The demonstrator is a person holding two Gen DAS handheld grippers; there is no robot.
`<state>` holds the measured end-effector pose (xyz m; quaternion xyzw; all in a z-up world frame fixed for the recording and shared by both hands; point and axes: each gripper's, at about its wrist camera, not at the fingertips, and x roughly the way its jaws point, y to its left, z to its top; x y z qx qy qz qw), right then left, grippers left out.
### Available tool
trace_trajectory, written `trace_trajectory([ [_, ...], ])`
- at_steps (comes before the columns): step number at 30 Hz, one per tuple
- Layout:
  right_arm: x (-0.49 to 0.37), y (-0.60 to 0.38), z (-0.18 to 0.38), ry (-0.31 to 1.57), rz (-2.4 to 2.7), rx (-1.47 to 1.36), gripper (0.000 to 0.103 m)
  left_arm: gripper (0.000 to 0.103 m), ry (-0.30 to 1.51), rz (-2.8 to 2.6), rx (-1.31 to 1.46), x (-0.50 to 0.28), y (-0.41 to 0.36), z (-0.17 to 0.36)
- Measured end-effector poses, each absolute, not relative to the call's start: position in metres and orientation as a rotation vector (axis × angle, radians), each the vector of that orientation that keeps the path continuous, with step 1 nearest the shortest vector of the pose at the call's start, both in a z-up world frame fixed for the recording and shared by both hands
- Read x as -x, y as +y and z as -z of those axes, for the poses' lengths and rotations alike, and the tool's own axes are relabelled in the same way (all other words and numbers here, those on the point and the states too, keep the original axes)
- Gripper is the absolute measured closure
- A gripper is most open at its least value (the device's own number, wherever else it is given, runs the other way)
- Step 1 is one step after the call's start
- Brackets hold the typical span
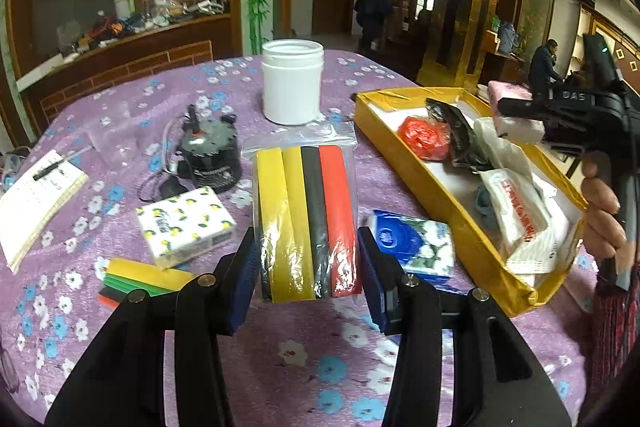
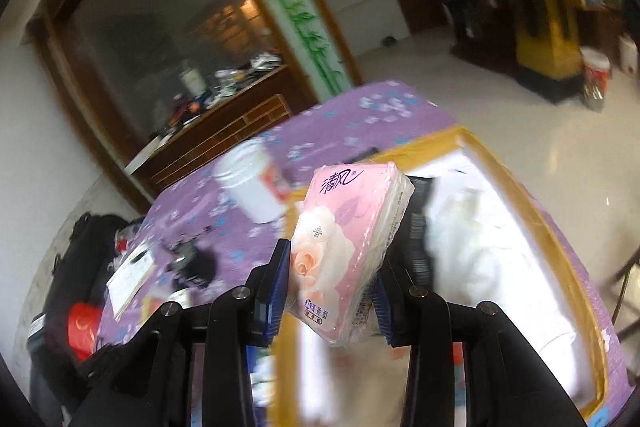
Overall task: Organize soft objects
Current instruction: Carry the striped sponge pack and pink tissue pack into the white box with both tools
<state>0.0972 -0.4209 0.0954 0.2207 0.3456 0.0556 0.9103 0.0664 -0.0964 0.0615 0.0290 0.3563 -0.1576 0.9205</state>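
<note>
A round table under a purple flowered cloth (image 1: pixel 160 95) fills the middle of the left wrist view, with a wood-framed glass partition and a doorway behind it. At centre frame the left gripper (image 1: pixel 306 267) has its blue pads pressed on both sides of a clear bag of coloured strips (image 1: pixel 306 215), yellow, black and red, so it is clamped on that bag. Lower left of it lies a lemon-print tissue pack (image 1: pixel 186 225); just right of it lies a blue tissue pack (image 1: pixel 414 247). A white jar (image 1: pixel 292 81) stands at upper centre. A gold box (image 1: pixel 460 227) runs along the right side, with a red bundle (image 1: pixel 424 139), black plastic and white bags inside. At the right edge the right gripper (image 2: pixel 332 283) is clamped on a pink tissue pack (image 2: pixel 348 247), which hangs above the gold box (image 2: pixel 560 247); that view is blurred
</note>
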Motion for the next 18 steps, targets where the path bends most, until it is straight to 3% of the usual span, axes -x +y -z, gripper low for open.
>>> trace_trajectory([
  [8,-0.098,-0.447,-0.093,0.714,-0.097,-0.526,0.064,0.058,0.764,0.369,-0.097,-0.064,-0.13,-0.074],
  [18,-0.094,-0.452,-0.096,0.701,-0.087,-0.538,0.064,0.058,0.841,0.518,0.008,-0.096,-0.225,-0.079],
])
